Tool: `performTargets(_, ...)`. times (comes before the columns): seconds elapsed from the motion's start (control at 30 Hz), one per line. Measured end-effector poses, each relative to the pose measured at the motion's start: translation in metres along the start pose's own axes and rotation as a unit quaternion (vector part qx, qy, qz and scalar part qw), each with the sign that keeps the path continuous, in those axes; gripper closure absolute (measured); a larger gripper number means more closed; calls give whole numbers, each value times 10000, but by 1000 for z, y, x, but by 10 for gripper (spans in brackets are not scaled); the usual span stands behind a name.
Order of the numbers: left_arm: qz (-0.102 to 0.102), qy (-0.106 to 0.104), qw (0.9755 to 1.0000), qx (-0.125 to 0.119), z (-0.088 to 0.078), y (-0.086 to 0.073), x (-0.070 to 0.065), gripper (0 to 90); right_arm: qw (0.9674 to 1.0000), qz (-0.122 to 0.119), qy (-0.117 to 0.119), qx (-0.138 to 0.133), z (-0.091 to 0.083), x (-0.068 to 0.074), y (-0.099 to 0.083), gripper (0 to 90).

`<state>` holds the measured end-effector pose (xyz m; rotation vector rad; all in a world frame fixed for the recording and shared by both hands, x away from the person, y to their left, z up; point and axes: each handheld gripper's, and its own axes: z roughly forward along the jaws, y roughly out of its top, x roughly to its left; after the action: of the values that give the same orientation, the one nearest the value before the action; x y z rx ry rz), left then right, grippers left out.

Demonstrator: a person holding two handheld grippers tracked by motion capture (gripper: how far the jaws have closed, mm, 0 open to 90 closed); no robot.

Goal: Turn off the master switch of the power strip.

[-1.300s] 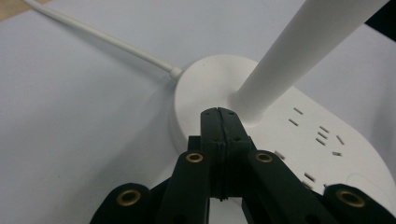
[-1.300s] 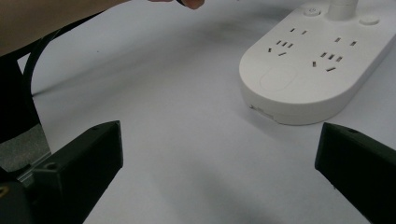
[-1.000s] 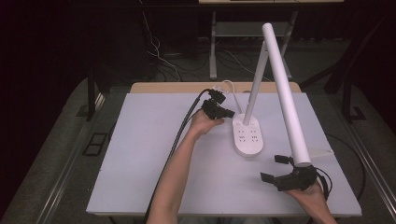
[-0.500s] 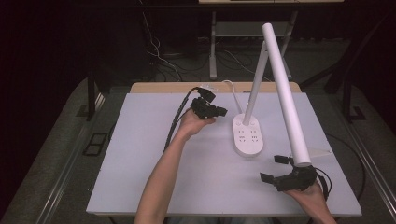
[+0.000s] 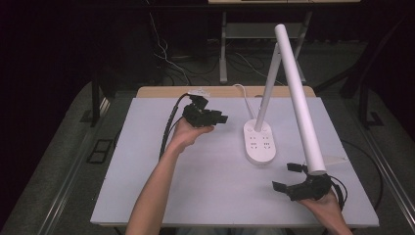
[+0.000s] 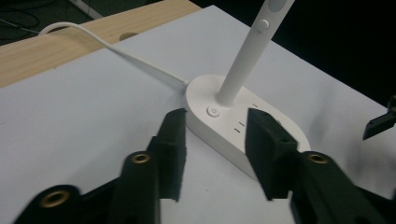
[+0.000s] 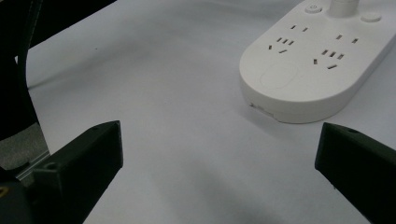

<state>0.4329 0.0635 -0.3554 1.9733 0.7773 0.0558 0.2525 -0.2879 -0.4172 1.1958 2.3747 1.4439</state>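
My left claw hovers short of the lamp base, jaws apart and empty.

My left gripper (image 5: 220, 119) has just been opening; the white lamp base (image 5: 260, 142) sits mid-table, its far end hidden behind my pads (image 6: 171, 149). My right gripper (image 5: 287, 177) gapes wide near the table's front; the lamp head (image 5: 299, 98) covers part of it.

White desk lamp (image 5: 266, 98) is stood upright on the bench: oval base (image 5: 260, 142) with socket holes and a round power button (image 6: 213, 112), slim stem tilted away, long tubular head (image 5: 298, 93) angled down toward the near right. White cord (image 6: 116, 49) is run off the far edge.
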Motion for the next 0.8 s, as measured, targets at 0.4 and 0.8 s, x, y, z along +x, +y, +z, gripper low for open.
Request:
performTargets(0.4, -69, -31, 9999, -85, -36, -27, -5, 204, 10000, 6, 4, 27, 1, 0, 0, 2)
performTargets(0.8, -331, 168, 9990, -253, -65, -56, -9, 0, 10000, -9, -8, 29, 2, 0, 0, 2)
